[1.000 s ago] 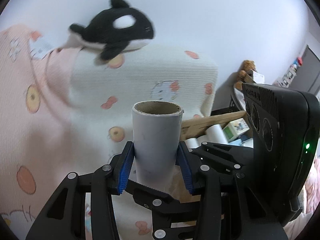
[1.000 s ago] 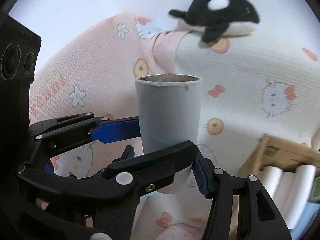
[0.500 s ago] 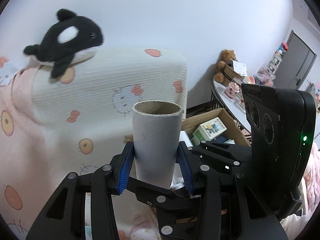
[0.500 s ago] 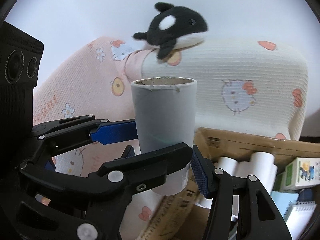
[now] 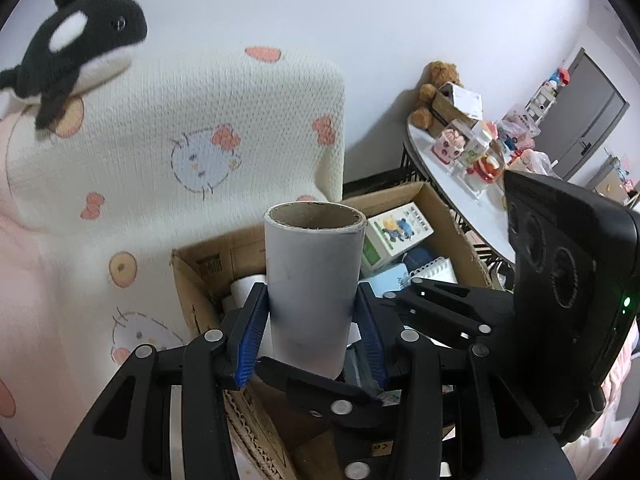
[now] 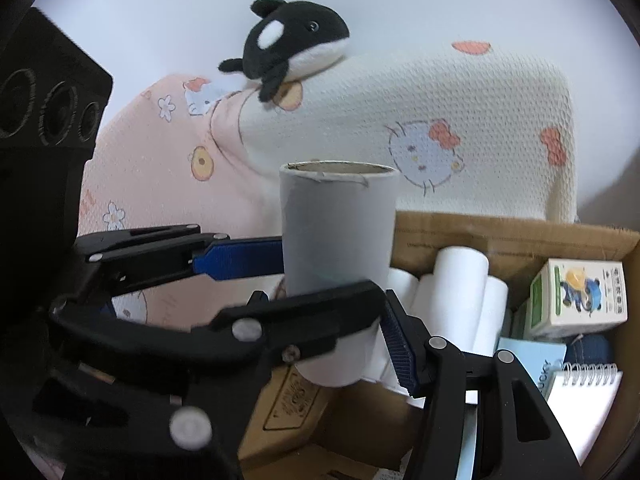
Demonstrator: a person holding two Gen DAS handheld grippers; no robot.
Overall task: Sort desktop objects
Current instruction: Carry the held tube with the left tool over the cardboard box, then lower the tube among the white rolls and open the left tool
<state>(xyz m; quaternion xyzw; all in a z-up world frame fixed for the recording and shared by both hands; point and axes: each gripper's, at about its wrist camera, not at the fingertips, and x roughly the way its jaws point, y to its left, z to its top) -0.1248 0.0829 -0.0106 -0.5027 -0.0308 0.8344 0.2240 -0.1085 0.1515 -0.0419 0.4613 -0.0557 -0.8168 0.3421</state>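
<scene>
Left gripper (image 5: 312, 336): blue pads pinch the lower sides of a grey cardboard tube (image 5: 314, 284), one pad each side; tube stands upright w/ open brown end up.

Right gripper (image 6: 340, 304): also clamped on a grey cardboard tube (image 6: 338, 240), one blue pad at its left side, the other low at its right. Same tube as the left's or a second one: can't tell, but each view shows the other gripper's fingers reaching across close in front.

Tube location: held in the air over the near-left corner of an open cardboard box (image 5: 432, 200), not resting on anything visible.

Box contents: white paper rolls (image 6: 460, 280) packed along the left wall; small green-and-white carton (image 6: 576, 296) w/ cartoon print at right; light-blue booklet (image 6: 528, 356) and spiral notepad (image 6: 580, 400) in front of it; dark blue item (image 6: 596, 348) behind the pad, prob. fabric.

Backdrop: cream cushion (image 5: 180, 120) w/ cat-and-bow print just behind the box, pink printed cushion (image 6: 160, 160) beside it.

On top: orca plush (image 6: 292, 40) perched on the cream cushion's upper edge.

Far right, left cam: round white table (image 5: 452, 184) crowded w/ small toys and boxes; brown teddy bear (image 5: 436, 92) at its back edge; grey door (image 5: 588, 120) beyond.
</scene>
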